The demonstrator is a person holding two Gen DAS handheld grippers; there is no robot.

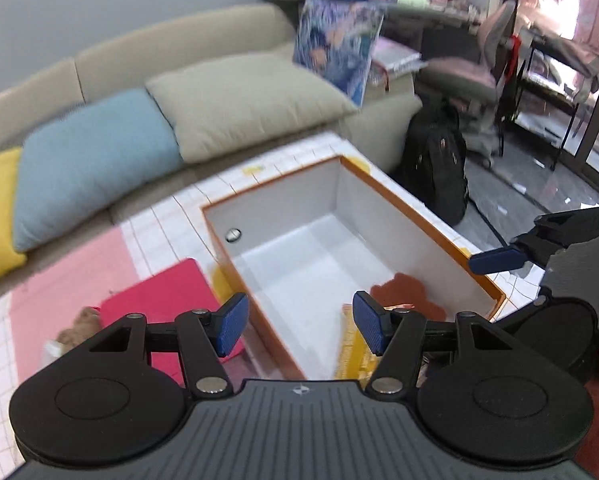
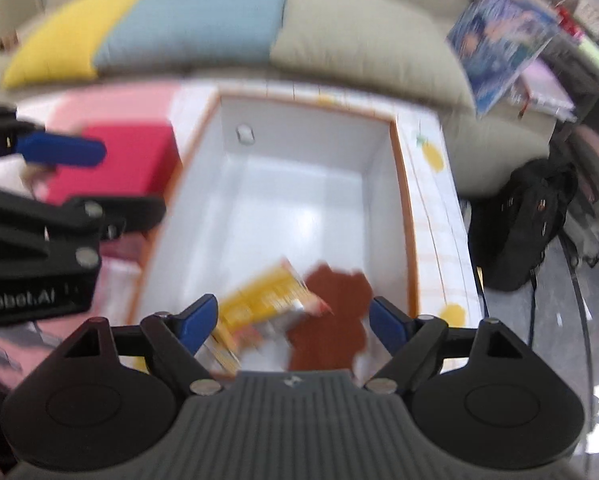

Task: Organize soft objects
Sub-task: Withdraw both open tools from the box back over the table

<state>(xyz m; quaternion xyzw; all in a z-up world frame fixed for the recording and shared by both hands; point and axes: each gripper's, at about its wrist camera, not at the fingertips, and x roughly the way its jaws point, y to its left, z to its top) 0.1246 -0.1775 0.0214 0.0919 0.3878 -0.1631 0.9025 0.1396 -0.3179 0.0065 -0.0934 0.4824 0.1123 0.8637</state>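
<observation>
Left gripper [image 1: 301, 326]: jaws wide, holding nothing, above the box's near-left edge.
Right gripper [image 2: 293, 320]: jaws wide, holding nothing, over the box's near end.
Box [image 2: 383, 184]: white inside, orange rim.
Brown soft toy [image 2: 333, 312]: inside, near-right corner.
Yellow packet [image 2: 259, 304]: just left of it, touching.
</observation>
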